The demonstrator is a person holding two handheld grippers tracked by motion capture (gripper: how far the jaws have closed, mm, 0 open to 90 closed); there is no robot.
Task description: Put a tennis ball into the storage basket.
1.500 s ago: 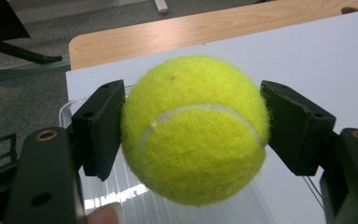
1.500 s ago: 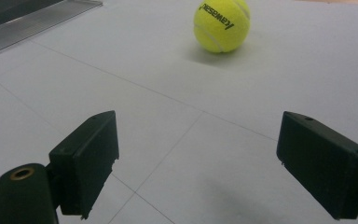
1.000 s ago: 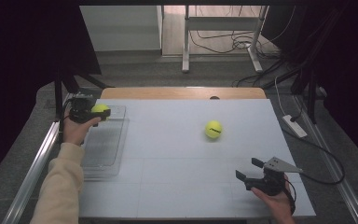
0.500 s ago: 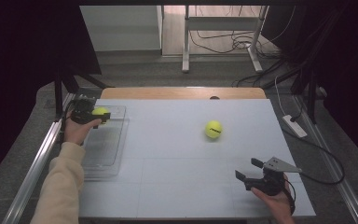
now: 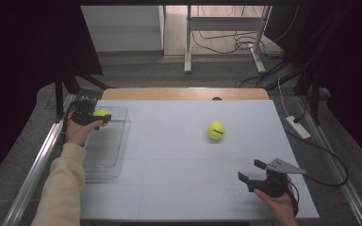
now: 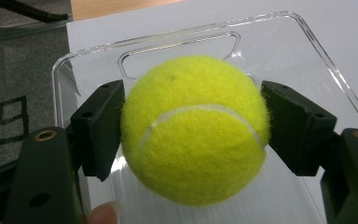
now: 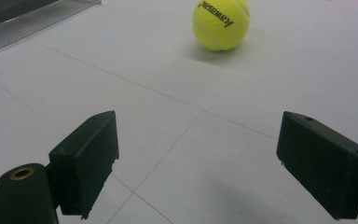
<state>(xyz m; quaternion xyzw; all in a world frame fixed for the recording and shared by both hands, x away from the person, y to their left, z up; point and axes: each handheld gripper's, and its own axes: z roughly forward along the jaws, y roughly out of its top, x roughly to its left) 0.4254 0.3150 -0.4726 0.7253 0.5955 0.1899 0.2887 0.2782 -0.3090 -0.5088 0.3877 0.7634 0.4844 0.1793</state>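
My left gripper (image 5: 94, 117) holds a yellow tennis ball (image 6: 195, 128) over the far end of a clear plastic tray (image 5: 104, 146) at the table's left side. Both black pads (image 6: 100, 126) press on the ball's sides, and the ball (image 5: 101, 113) shows as a small yellow spot at the hand. A second tennis ball (image 5: 215, 130) with black lettering lies loose on the white table, right of centre; the right gripper view has it (image 7: 221, 23) ahead of the jaws. My right gripper (image 5: 252, 173) rests near the front right corner, open, its jaws (image 7: 198, 163) wide apart with nothing between them.
The white table top (image 5: 179, 155) has a wooden strip along its far edge. A metal rail (image 5: 37, 160) runs along the left side. A white power strip (image 5: 298, 127) and cables lie on the floor to the right.
The left hand with its ball has shifted slightly over the tray's far end. The right gripper and the loose ball have kept still.
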